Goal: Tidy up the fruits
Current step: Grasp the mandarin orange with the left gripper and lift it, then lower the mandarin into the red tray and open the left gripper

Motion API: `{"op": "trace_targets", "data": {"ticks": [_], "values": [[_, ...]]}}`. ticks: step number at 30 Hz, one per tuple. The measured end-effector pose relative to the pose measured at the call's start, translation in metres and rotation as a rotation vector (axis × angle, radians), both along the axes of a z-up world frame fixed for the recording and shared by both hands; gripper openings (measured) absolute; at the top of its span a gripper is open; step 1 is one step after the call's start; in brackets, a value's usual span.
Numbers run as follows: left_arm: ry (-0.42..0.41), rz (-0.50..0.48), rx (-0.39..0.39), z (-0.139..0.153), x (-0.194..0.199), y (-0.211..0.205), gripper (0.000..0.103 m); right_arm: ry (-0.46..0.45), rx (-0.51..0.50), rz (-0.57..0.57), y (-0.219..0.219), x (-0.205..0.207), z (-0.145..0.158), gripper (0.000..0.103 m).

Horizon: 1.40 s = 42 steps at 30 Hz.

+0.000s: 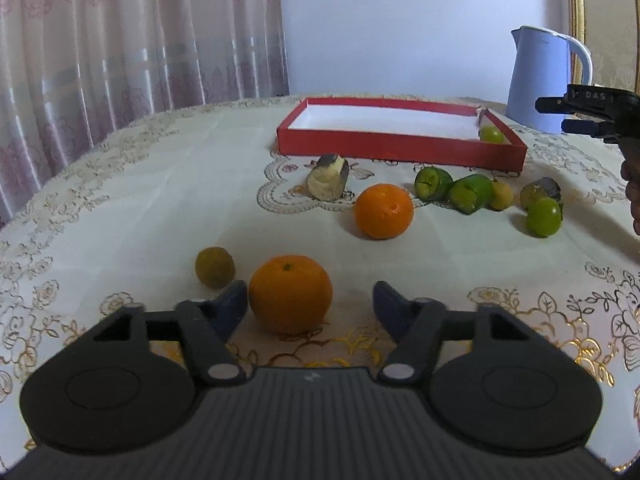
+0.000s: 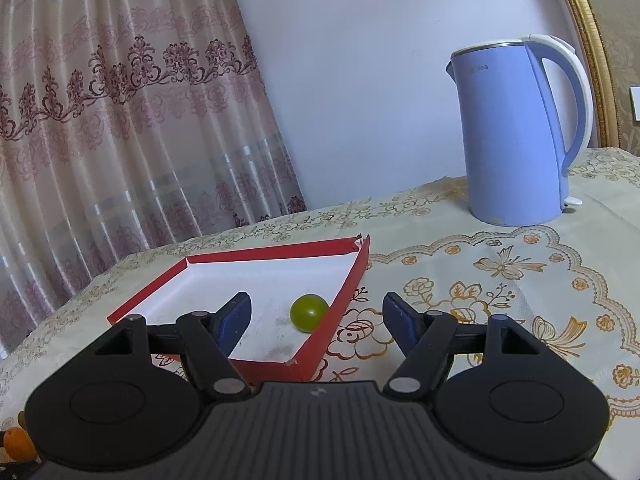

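Note:
A red shallow box [image 1: 384,146] with a white floor holds one green grape [image 1: 491,135] in its right corner; the box [image 2: 348,280] and grape [image 2: 309,312] also show in the right wrist view. My left gripper [image 1: 310,300] is open, with an orange [image 1: 291,294] between its fingers near the left pad. A second orange [image 1: 383,211], a brownish round fruit [image 1: 215,267], a banana piece [image 1: 328,178], green cucumber pieces [image 1: 452,188] and another green grape [image 1: 543,217] lie on the tablecloth. My right gripper [image 2: 316,316] is open and empty above the box's near corner.
A light blue electric kettle [image 2: 516,136] stands at the back right of the table, also in the left wrist view [image 1: 544,80]. A curtain [image 1: 120,60] hangs behind the table on the left. The right gripper shows at the right edge of the left wrist view [image 1: 592,114].

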<state>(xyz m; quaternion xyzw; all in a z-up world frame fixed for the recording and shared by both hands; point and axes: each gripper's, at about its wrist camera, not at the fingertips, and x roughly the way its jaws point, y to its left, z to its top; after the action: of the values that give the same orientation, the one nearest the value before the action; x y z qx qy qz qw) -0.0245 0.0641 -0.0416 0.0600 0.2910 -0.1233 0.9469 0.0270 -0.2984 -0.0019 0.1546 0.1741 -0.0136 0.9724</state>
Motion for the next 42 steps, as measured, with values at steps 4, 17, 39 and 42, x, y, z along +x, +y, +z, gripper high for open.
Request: {"op": "trace_targets", "data": {"ticks": [4,17,39,42], "values": [[-0.002,0.020,-0.005,0.001,0.002,0.002,0.047,-0.001,0.001,0.002,-0.001,0.000,-0.001,0.072],[-0.040,0.006,-0.026,0.018,-0.003,0.001,0.039,-0.008,0.008,-0.001,-0.002,0.001,-0.002,0.072],[-0.055,-0.107,0.014,0.059,0.189,-0.172,0.040,-0.030,0.098,-0.046,-0.023,0.001,-0.001,0.072],[-0.007,-0.106,0.035,0.038,0.202,-0.182,0.040,-0.041,0.114,-0.049,-0.026,0.000,0.001,0.072]]}}
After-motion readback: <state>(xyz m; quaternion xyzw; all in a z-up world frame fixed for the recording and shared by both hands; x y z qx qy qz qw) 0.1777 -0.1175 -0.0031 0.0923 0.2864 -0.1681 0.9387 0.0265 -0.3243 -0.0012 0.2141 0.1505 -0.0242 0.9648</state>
